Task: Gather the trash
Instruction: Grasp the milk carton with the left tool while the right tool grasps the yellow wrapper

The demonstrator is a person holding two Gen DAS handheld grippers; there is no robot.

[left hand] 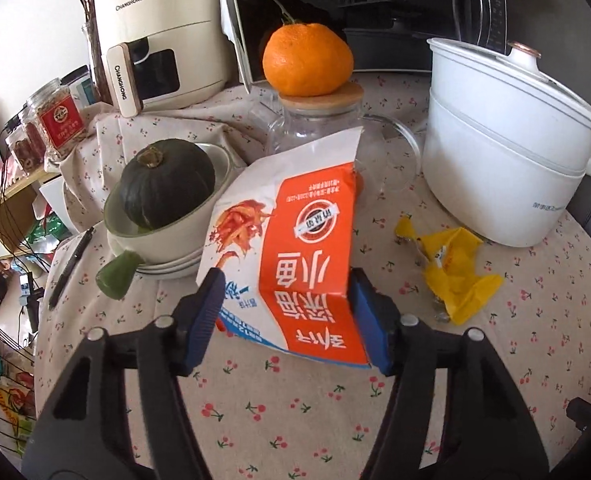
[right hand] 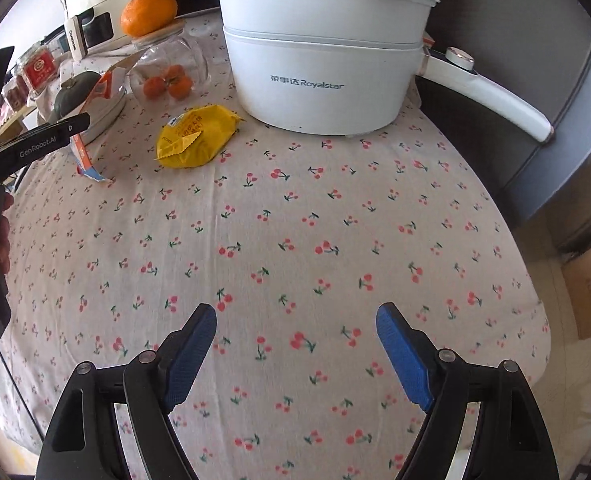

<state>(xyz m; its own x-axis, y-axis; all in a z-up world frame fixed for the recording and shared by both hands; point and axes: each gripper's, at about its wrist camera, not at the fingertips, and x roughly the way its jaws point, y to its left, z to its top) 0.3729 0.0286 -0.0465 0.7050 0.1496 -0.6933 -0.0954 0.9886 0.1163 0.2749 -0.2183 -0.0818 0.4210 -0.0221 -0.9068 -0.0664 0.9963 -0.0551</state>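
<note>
My left gripper (left hand: 285, 312) is shut on an orange-and-white snack bag (left hand: 295, 236) and holds its lower end between the blue pads, a little above the cherry-print tablecloth (left hand: 275, 412). The bag also shows edge-on in the right wrist view (right hand: 91, 120), with the left gripper (right hand: 35, 144) in front of it. A crumpled yellow wrapper (left hand: 455, 272) lies on the cloth to the right of the bag; it also shows in the right wrist view (right hand: 195, 136). My right gripper (right hand: 295, 344) is open and empty over bare cloth, well short of the wrapper.
A white Royalstar pot (right hand: 319, 52) stands at the back right, handle over the table edge. A glass jar (left hand: 315, 136) topped by an orange (left hand: 307, 60), a green squash (left hand: 167, 184) in stacked bowls, a pen (left hand: 71, 268) and an air fryer (left hand: 155, 40) stand behind and left.
</note>
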